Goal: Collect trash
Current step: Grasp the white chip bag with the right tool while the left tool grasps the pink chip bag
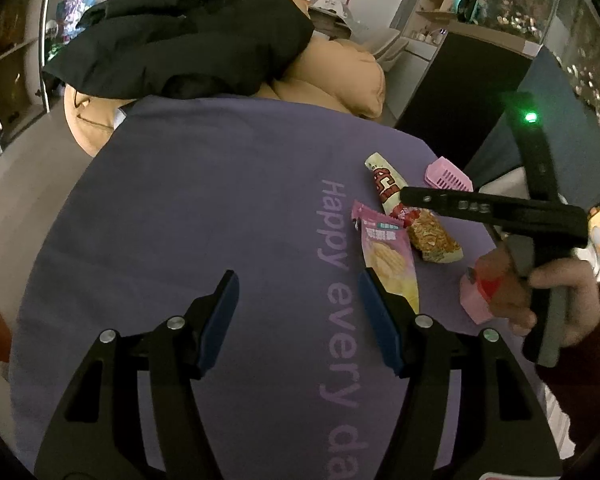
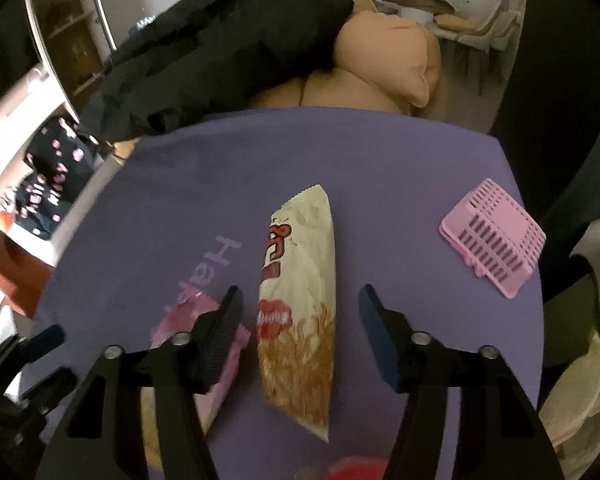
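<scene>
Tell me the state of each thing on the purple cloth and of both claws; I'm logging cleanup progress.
Left claw: open, empty.
Right claw: open, cream snack bag between its fingers, not gripped.
Cream snack bag: lying flat, uncollected.
Pink chip bag: lying flat beside the cream one, uncollected.
Pink slotted basket: on the cloth near the edge, apart from the bags.
Purple cloth: spread flat.

Matt purple cloth (image 2: 380, 168) is covering table; glossy cream snack wrapper (image 2: 300, 280) lying centre; pink slotted plastic basket (image 2: 494, 240) at 3 o'clock.

Purple tablecloth (image 2: 380, 168), cream snack packet (image 2: 300, 320), pink packet (image 1: 384, 256), pink basket (image 2: 494, 236)
</scene>
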Available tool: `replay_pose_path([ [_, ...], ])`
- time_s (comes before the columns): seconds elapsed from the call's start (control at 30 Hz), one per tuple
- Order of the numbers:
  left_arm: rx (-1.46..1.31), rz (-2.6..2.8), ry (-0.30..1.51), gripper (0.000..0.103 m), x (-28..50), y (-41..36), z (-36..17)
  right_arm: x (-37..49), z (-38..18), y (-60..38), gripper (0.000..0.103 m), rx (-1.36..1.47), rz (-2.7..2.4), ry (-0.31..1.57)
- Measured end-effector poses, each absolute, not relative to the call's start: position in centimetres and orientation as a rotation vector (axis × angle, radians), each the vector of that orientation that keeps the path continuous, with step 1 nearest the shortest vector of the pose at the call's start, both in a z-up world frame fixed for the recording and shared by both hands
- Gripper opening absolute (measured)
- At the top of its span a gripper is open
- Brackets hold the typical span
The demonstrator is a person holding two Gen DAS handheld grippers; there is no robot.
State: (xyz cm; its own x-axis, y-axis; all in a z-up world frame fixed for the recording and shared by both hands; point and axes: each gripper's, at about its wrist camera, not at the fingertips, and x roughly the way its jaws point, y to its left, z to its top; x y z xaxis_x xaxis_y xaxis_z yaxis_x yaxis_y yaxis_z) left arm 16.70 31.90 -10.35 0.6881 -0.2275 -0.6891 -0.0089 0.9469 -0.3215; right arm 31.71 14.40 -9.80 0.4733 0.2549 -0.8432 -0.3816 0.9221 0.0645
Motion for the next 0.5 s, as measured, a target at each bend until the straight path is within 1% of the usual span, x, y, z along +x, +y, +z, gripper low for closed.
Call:
replay_pose_path([
  [0.03, -0.318, -0.128, 0.806, 0.059, 16.7, 32.0, -10.4, 31.9, -10.1, 14.5, 0.051, -0.134, 0.398, 1.017],
  [0.13, -0.328, -0.134, 0.806, 0.059, 16.7, 32.1, -10.6, 32.2, -10.7, 14.1, 0.043, -0.115, 0.410, 1.045],
  [0.2, -0.332, -0.134, 0.806, 0.059, 16.7, 32.1, -10.6, 32.2, -10.8, 13.7, 0.035, -0.088, 0.436, 1.048],
  [0.23, -0.334, -0.134, 0.805, 0.059, 16.7, 32.1, -10.6, 32.2, -10.6, 13.3, 0.033, -0.061, 0.464, 1.052],
  [0.3, -0.337, -0.138, 0.804, 0.059, 16.6, 32.0, -10.5, 31.9, -10.1, 12.8, 0.031, -0.041, 0.470, 1.036],
  [0.5, -0.350, -0.191, 0.822, 0.059, 17.0, 30.5, -10.6, 30.2, -5.9, 9.7, 0.030, 0.000, 0.460, 0.905],
])
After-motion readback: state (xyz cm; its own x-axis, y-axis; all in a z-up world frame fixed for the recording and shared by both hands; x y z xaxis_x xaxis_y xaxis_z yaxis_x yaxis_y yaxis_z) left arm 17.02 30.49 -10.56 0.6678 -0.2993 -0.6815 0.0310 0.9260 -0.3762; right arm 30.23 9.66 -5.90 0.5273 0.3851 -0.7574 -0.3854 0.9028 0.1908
